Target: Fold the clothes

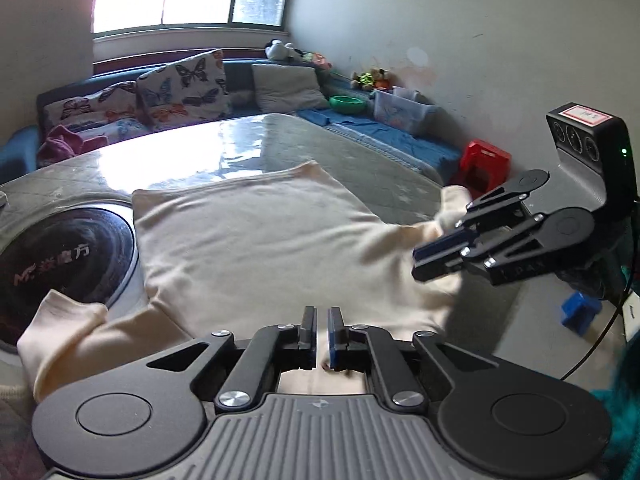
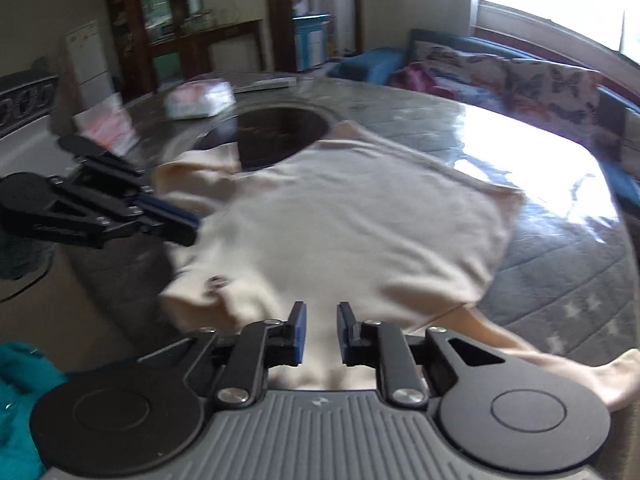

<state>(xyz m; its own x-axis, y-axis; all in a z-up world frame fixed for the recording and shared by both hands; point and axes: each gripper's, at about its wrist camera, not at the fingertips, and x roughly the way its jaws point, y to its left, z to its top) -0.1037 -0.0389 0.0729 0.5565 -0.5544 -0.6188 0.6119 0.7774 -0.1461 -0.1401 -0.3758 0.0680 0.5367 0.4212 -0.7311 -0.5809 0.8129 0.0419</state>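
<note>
Pinching cream garment [image 1: 256, 236] near-shut in left gripper [image 1: 322, 336]; right gripper [image 2: 322, 334] gaping slightly, grip unclear; folding barely starting, sleeves sprawling across tabletop [image 1: 360, 152].

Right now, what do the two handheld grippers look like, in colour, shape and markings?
Both match. The left gripper has black linkage arms with silver screws, blue finger pads, two round black discs and a ribbed grey base. The right gripper is alike; the left view also shows its black camera block with a red-edged white label, a green light and a black cable.
</note>
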